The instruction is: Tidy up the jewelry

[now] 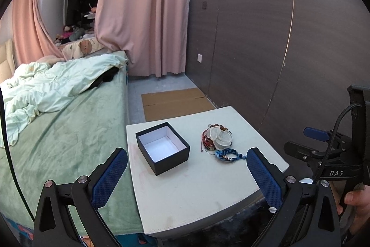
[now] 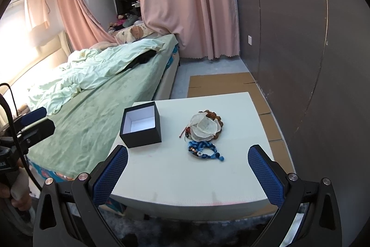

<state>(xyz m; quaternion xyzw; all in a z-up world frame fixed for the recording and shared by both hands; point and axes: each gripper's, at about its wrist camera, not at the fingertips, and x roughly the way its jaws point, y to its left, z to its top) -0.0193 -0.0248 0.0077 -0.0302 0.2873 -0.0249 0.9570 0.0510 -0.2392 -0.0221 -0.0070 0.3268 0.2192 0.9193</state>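
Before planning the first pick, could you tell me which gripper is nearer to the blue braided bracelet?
Right, probably. The right gripper hovers open directly before the blue braided bracelet; the left gripper, also open, faces the black box, leaving the bracelet off to its right.

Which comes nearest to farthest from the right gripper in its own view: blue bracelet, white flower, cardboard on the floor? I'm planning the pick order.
1. Blue bracelet, on the table between the right gripper's open fingers.
2. White flower, just behind it, mid-table.
3. Cardboard, on the floor beyond the table.

Black box [image 1: 162, 148], blue braided bracelet [image 1: 227, 154]
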